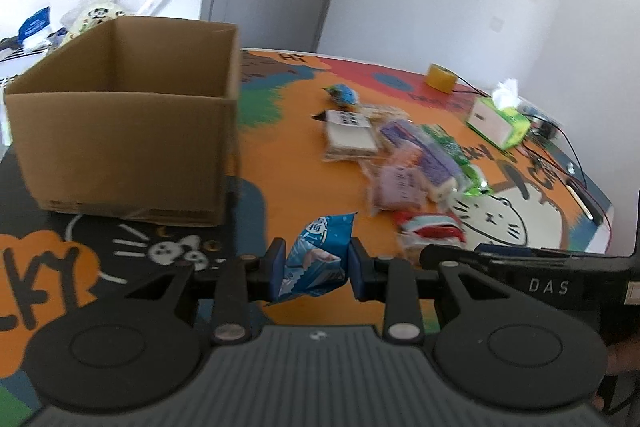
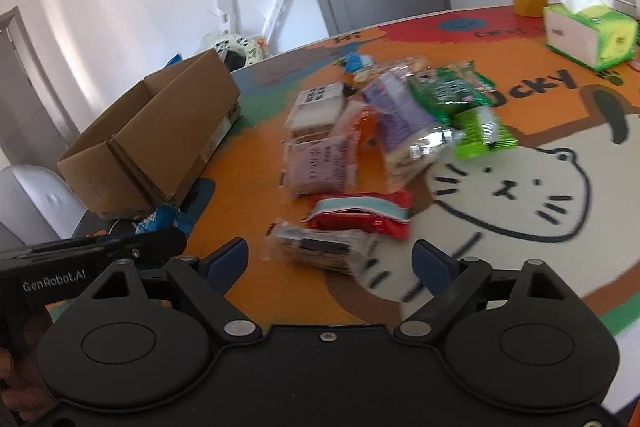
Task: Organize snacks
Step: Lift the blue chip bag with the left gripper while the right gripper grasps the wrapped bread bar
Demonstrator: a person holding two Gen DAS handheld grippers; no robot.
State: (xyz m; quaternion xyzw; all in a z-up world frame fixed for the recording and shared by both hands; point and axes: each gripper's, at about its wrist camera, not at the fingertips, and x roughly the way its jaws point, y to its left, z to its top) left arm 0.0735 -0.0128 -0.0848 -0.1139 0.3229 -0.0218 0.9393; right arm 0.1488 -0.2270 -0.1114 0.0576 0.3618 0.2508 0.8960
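Note:
My left gripper (image 1: 317,267) is shut on a blue snack packet (image 1: 316,259) and holds it above the table, right of an open cardboard box (image 1: 124,131). The box also shows in the right wrist view (image 2: 160,143), with the blue packet (image 2: 160,219) in front of it. My right gripper (image 2: 330,263) is open and empty, just short of a clear dark-labelled packet (image 2: 320,247) and a red packet (image 2: 360,213). A pile of snacks lies beyond: a purple packet (image 2: 320,167), green packets (image 2: 452,91), a white packet (image 2: 320,103).
A green tissue box (image 2: 588,35) and a yellow tape roll (image 2: 528,1) stand at the far right of the cartoon-print table mat (image 2: 520,211). Red and black cables (image 1: 576,155) run along the right edge. A grey door and white walls are behind.

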